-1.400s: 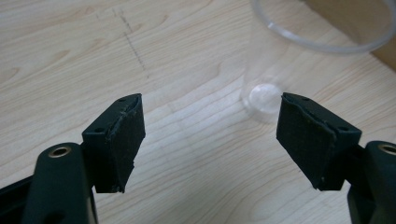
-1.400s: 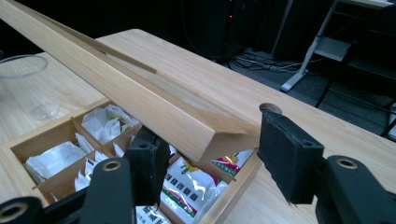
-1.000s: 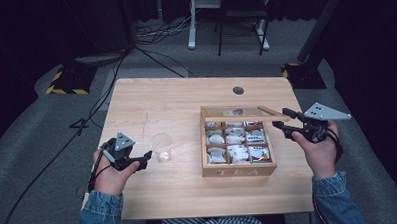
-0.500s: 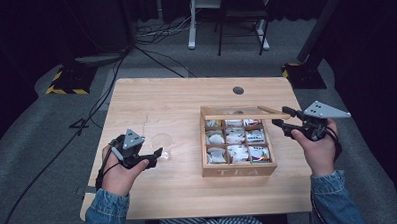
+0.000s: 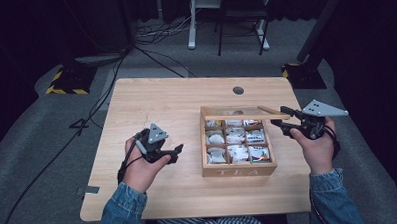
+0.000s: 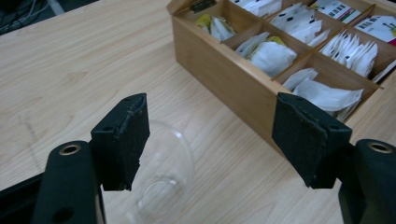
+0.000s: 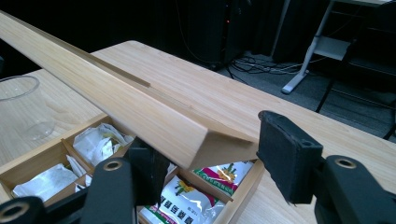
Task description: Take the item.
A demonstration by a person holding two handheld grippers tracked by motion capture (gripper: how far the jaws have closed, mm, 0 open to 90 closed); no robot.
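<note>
1. Seen from the high view: a wooden table [image 5: 186, 100] with a wooden tea box [image 5: 238, 166] right of centre, marked TEA on its near wall, divided into compartments of tea bags [image 5: 236, 137].
2. Lid [image 5: 239, 113] raised and lying roughly level over the far row of the box, its right end meeting the right gripper [image 5: 283, 121].
3. Left gripper [image 5: 176, 152] held low over the table just left of the box, pointing toward it, with a grey three-cornered plate on top.
4. Clear cup barely traceable from above, lost behind the left hand [image 5: 141, 166] and gripper.
5. Shown plainly in the left gripper view instead: the clear plastic cup [image 6: 163, 179] standing upright on the table, partly behind the left pad, between the widely parted jaws of the left gripper [image 6: 212, 140]; nothing gripped, no contact visible.
6. Same view: near side wall of the box [image 6: 224, 84] close ahead, white sachets [image 6: 273, 56] packed in its compartments.
7. Right gripper view: lid corner [image 7: 187, 135] sitting between the jaws of the right gripper [image 7: 205, 158]; right pad clearly apart from the wood, left pad under the lid edge, contact there impossible to tell; jaws spread, not clamped.
8. Below the lid: printed packets [image 7: 187, 203] and white sachets [image 7: 100, 137] in the compartments; cup [image 7: 21, 105] at far left beyond the box.
9. Around the table: grey floor, cables, a yellow-and-black striped block [image 5: 65, 81] and white desk legs [image 5: 193, 22] beyond the far edge.
</note>
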